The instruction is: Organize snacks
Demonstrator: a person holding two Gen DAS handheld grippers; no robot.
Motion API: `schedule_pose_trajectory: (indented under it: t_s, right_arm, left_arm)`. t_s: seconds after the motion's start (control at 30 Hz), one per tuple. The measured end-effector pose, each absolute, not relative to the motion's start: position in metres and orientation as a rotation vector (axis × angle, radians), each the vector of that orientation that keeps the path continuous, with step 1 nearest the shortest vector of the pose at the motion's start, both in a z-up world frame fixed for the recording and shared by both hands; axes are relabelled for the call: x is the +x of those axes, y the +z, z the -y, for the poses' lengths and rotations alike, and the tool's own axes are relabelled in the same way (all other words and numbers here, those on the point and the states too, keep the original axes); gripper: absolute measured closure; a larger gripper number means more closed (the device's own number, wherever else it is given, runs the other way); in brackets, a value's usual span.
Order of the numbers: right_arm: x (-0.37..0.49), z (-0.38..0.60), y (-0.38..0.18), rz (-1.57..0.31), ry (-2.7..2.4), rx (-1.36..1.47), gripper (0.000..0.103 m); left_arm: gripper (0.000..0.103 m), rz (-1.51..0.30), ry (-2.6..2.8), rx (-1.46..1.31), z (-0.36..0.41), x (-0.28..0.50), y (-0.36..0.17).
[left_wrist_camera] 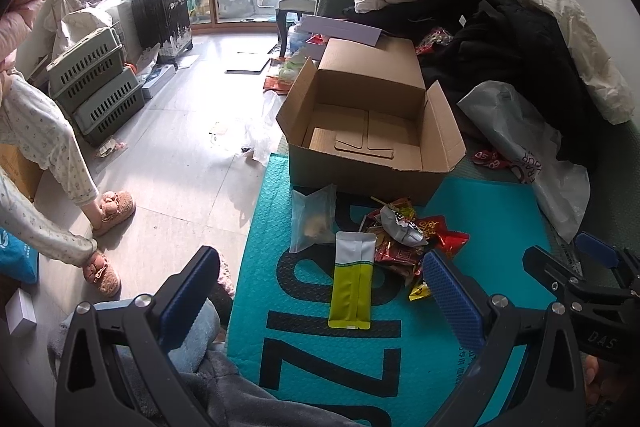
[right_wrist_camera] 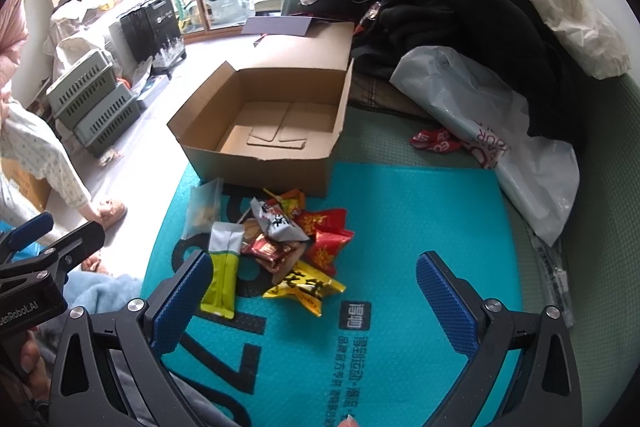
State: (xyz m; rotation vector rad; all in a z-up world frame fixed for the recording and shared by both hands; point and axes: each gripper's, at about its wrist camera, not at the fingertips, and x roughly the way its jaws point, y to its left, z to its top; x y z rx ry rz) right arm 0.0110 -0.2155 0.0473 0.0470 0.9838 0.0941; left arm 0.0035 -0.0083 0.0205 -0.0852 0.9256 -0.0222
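I have both grippers held low over the teal mat [right_wrist_camera: 400,211], and neither has hold of anything. My left gripper [left_wrist_camera: 324,291] has its jaws spread wide; its left finger sits past the mat's edge, over grey and blue fabric I can't identify. My right gripper [right_wrist_camera: 316,291] is just as wide apart, empty mat between its blue pads [right_wrist_camera: 446,301]. The snack pile [right_wrist_camera: 296,239] lies on the mat just in front of the open cardboard box [right_wrist_camera: 256,163], whose floor looks bare. I can pick out a green-and-white sachet [left_wrist_camera: 354,279], a clear bag [left_wrist_camera: 312,219] and a yellow packet [right_wrist_camera: 306,289]; the red wrappers overlap too much to count. In the left view my right finger covers most of that yellow packet
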Motion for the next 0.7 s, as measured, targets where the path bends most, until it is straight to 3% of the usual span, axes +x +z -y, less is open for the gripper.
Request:
schedule_pose_trajectory:
  t_s: [0.7]
  right_arm:
    - [0.035,0.223,-0.004,-1.048,0.104,0.102,0.0]
  left_arm:
    - [0.0,-1.008,-0.077,-0.05,0.019,0.038,-0.027]
